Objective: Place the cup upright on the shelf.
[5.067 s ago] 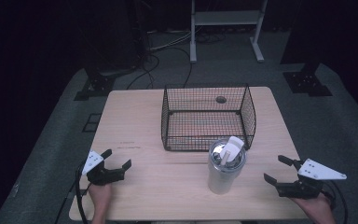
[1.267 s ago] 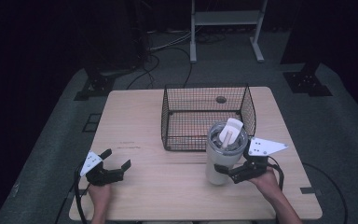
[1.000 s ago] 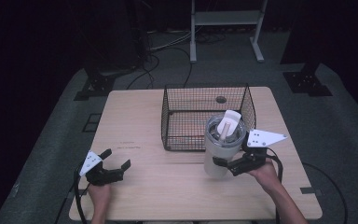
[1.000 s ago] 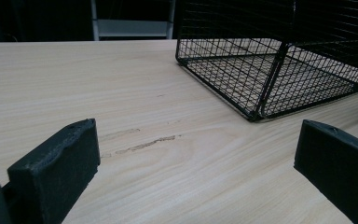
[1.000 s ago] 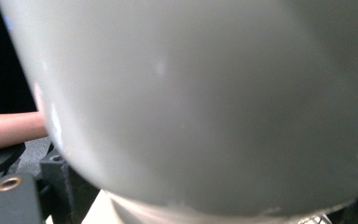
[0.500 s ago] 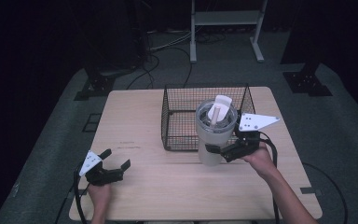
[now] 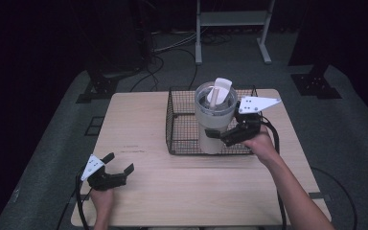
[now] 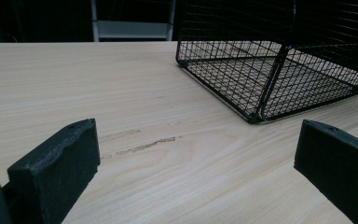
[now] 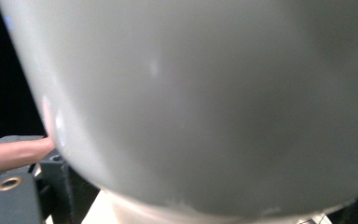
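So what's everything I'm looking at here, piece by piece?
Table: one, pale wood, centre of the high view.
Basket: one, black wire, on the table's far half.
Tumbler: one, cream with a clear lid and a white flap standing up from it, held over the basket's near right part.
Rack: one, white metal, on the floor beyond the table.
Cables: several, dark and pale, on the grey floor behind the table.
Left gripper: one, black, jaws open, low over the table's near left corner.
Right gripper: one, black with a grey plate, jaws shut on the tumbler's side.
Forearms: two, entering from the bottom edge.
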